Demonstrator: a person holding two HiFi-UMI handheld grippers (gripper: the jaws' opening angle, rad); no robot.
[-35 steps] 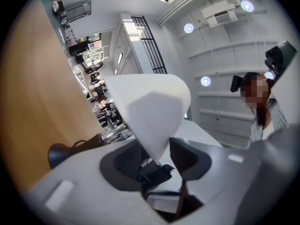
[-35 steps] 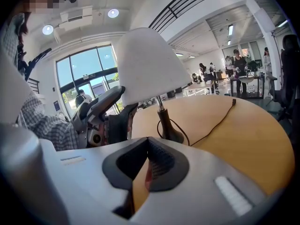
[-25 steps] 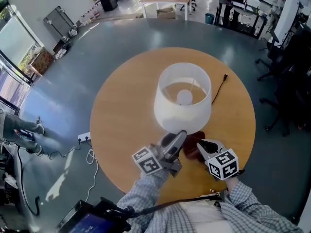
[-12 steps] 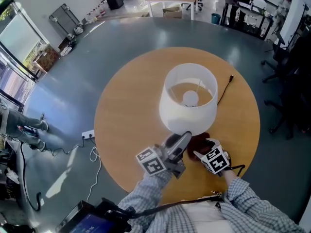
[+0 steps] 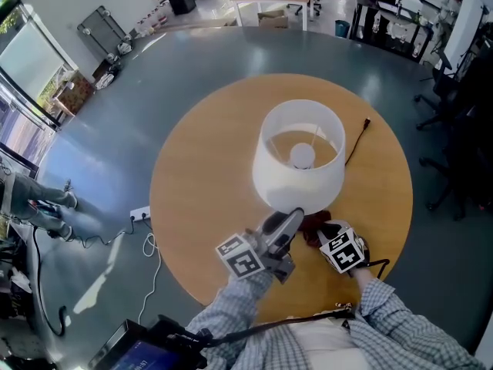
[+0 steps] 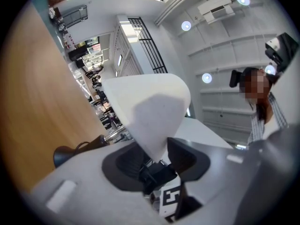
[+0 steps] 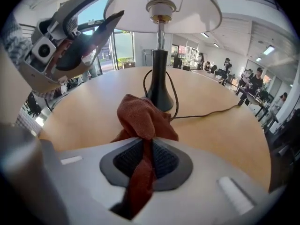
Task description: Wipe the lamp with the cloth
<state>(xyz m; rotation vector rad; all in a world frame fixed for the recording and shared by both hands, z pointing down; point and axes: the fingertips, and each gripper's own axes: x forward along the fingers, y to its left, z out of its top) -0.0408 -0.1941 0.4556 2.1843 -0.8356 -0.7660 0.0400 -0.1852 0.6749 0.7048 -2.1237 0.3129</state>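
A lamp with a white shade (image 5: 300,156) stands in the middle of the round wooden table (image 5: 200,176). My left gripper (image 5: 286,223) reaches up to the near lower rim of the shade (image 6: 150,111), and the jaws of this gripper (image 6: 157,156) are closed on that rim. My right gripper (image 5: 325,233) points steeply down beside the lamp's dark base (image 7: 159,90). Its jaws have just been closing, and they now pinch a rust-red cloth (image 7: 143,118) that bunches up on the tabletop in front of the right gripper (image 7: 145,161). From the head view, the cloth (image 5: 314,223) shows under the shade's edge.
The lamp's black cord (image 5: 354,141) runs across the table to the far right. A white power strip (image 5: 139,216) and cables lie on the grey floor at the left. Office chairs (image 5: 454,129) stand at the right, and desks stand at the back.
My right gripper has dropped down towards the table with the cloth and sits closer to the lamp base. The left gripper has stayed at the shade's rim.
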